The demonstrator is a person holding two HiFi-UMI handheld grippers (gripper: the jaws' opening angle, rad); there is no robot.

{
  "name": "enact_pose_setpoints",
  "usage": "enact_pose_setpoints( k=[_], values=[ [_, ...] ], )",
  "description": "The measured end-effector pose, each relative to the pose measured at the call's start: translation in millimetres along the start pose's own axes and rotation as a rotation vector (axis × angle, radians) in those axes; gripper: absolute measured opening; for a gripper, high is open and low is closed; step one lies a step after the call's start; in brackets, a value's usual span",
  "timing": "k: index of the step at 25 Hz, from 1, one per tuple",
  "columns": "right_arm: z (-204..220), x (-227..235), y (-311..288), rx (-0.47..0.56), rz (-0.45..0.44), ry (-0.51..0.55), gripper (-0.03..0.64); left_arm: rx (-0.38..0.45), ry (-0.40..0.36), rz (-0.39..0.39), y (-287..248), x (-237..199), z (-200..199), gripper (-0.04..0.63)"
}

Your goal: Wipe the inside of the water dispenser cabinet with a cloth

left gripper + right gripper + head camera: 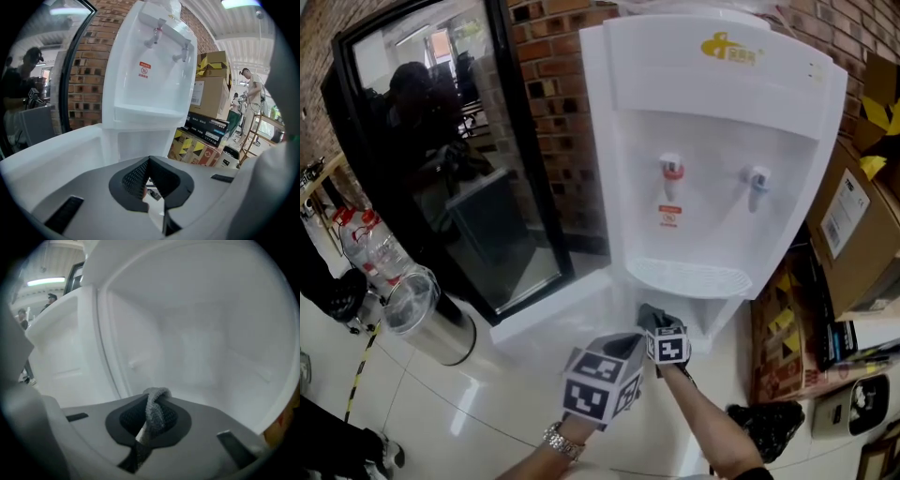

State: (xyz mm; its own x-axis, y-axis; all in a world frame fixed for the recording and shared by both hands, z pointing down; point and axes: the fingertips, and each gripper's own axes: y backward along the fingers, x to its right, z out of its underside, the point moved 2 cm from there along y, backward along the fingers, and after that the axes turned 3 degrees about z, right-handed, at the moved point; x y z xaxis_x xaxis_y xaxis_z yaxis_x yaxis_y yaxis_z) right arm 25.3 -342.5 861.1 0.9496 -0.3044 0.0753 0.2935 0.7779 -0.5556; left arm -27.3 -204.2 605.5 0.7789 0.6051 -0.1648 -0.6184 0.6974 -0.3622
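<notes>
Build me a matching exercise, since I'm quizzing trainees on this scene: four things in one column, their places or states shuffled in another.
1. cloth
2. red tap
3. blue tap
4. cabinet door

A. swung open
B. on the water dispenser front, at right in the head view
C. pinched in the right gripper
D. on the dispenser front, at left in the head view

Pairs: 1-C, 2-D, 3-B, 4-A
</notes>
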Motion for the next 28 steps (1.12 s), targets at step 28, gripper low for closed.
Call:
enact_pose_setpoints(
  k=[28],
  values=[
    [11.6, 60.7, -21.8, -0.012, 0.163, -0.012, 0.008, -0.009, 0.009, -0.047, 18.0, -19.1, 2.4, 0.002]
  ],
)
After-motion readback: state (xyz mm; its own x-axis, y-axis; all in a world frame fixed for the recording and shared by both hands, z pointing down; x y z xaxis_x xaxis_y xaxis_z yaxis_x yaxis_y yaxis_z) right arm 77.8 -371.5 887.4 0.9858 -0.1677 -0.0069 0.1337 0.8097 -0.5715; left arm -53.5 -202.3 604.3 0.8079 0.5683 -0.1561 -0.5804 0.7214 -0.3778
